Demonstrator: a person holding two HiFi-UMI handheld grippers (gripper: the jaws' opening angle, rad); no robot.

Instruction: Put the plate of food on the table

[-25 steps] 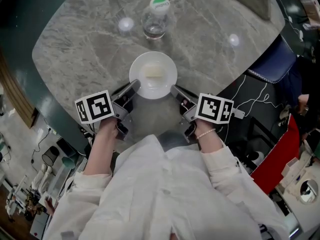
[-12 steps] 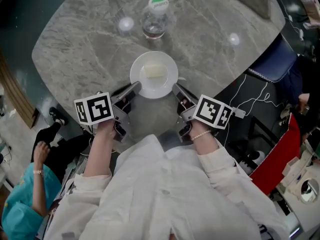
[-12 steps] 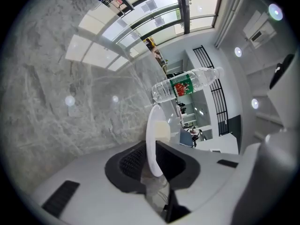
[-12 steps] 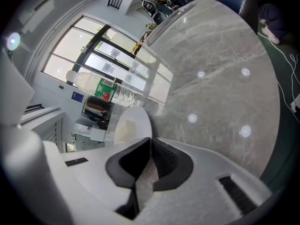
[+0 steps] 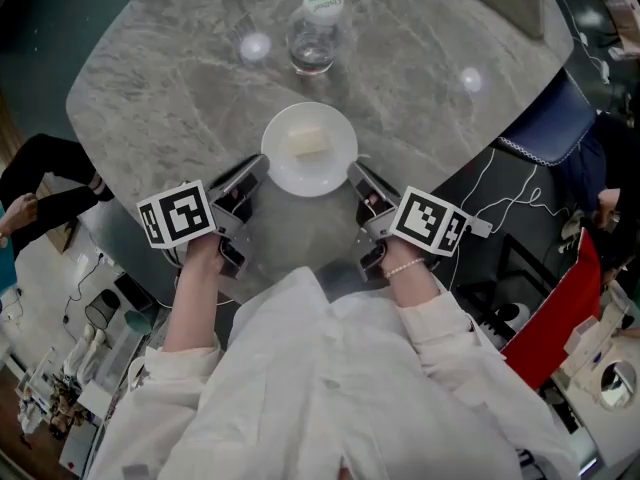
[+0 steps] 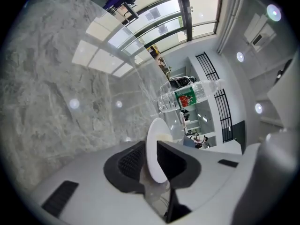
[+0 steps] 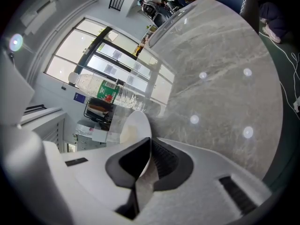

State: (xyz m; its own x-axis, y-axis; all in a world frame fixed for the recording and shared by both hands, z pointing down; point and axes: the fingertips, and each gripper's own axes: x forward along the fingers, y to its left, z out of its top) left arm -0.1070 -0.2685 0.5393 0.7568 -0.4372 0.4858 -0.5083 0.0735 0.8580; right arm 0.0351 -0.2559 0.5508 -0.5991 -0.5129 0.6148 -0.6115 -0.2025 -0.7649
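Holding plate (image 5: pixel 312 171): left gripper (image 5: pixel 258 165) fingers clamp rim; right gripper (image 5: pixel 353 172) fingers clamp opposite rim.
Food (image 5: pixel 309 143): pale, indistinct.
Plate underside: hidden; bench (image 5: pixel 180 98) contact unclear.

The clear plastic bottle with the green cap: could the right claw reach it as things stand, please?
Probably not: the right claw is shut on the round white plate, which lies between it and the bottle.

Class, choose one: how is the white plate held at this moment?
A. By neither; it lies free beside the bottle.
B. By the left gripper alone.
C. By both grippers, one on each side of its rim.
C: the left gripper and the right gripper each clamp the rim of the plate between their jaws.
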